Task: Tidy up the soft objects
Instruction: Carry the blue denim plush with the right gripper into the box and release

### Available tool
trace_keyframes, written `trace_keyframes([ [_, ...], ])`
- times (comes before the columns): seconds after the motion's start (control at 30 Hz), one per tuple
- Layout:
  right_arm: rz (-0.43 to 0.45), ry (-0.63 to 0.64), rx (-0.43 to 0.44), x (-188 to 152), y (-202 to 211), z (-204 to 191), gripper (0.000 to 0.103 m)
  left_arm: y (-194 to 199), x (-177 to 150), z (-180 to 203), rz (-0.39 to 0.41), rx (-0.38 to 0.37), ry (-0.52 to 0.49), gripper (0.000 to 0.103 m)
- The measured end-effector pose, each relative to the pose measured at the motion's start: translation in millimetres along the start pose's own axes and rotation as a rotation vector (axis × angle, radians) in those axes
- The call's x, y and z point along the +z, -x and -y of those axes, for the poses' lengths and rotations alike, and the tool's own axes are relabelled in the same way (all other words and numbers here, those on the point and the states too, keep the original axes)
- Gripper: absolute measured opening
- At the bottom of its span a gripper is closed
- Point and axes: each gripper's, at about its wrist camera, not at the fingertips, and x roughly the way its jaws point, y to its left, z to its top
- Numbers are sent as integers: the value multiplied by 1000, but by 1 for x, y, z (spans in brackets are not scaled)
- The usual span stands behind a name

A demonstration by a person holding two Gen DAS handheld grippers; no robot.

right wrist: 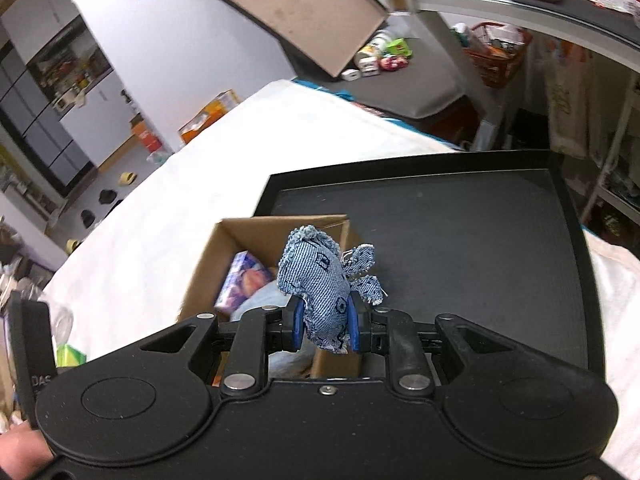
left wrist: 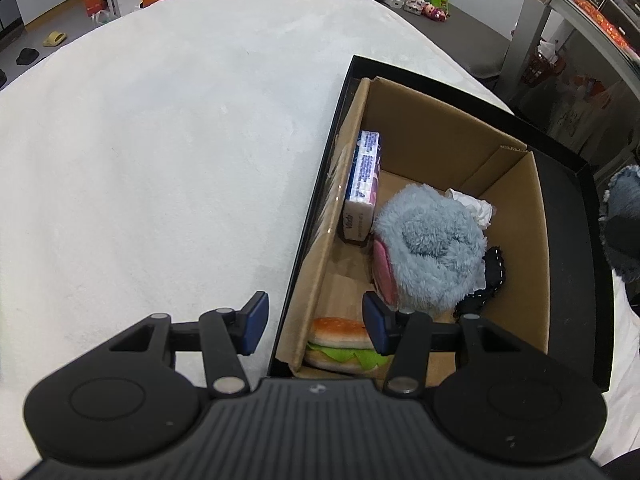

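**Denim toy pinched over the box**

While the right gripper (right wrist: 325, 326) tilts down toward the box (right wrist: 208, 276), its blue pads are clamped tight on a little denim toy (right wrist: 320, 280), frayed at the edges, held in the air just above the box's near corner and the black tray (right wrist: 460, 240) the box sits in. So the toy isn't in yet.

Left gripper (left wrist: 316, 322) points steeply down over the box's left wall, jaws apart with nothing pinched, one pad outside over the white fuzzy blanket (left wrist: 160, 140), the other inside.

Already in the cardboard box: a fluffy grey-blue plush (left wrist: 432, 248), a squishy burger (left wrist: 344, 344), a tissue pack (left wrist: 364, 176) standing against the wall, some crumpled white paper (left wrist: 472, 204) and a dark stitched bit (left wrist: 492, 276).
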Motion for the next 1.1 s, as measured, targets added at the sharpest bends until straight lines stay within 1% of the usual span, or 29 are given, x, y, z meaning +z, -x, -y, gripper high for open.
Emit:
trace_keyframes([
  [0.1, -10, 11, 11, -3, -1, -10, 21, 4, -2, -4, 8, -12, 5, 50],
  [0.43, -47, 45, 19, -17, -6, -37, 22, 4, -7, -15, -7, -48, 18, 46],
  [0.57, -62, 69, 26, -21, -7, -48, 22, 4, -8, -18, 1, -39, 26, 39],
  [0.7, -83, 86, 14, -26, -13, -55, 23, 4, -11, -21, -4, -52, 30, 36],
  [0.73, -90, 91, 9, -27, -14, -57, 28, 4, -12, -21, -2, -51, 26, 36],
  [0.77, -98, 98, -3, -30, -15, -59, 28, 5, -13, -22, -1, -53, 24, 35],
  [0.8, -106, 103, -16, -32, -16, -60, 32, 5, -13, -22, 0, -56, 24, 34],
  [0.83, -112, 106, -28, -33, -17, -62, 39, 5, -12, -23, 0, -58, 24, 32],
  [0.87, -112, 109, -33, -34, -17, -63, 43, 4, -12, -23, 0, -58, 24, 28],
  [0.9, -105, 109, -36, -35, -16, -63, 50, 4, -12, -24, 0, -62, 25, 26],
  [0.93, -97, 108, -39, -34, -14, -63, 54, 4, -11, -24, -1, -66, 28, 21],
  [0.97, -92, 109, -42, -34, -12, -63, 55, 4, -10, -25, -3, -70, 33, 18],
  [1.1, -78, 97, -56, -34, -7, -57, 65, 4, -7, -26, -21, -83, 61, 16],
])
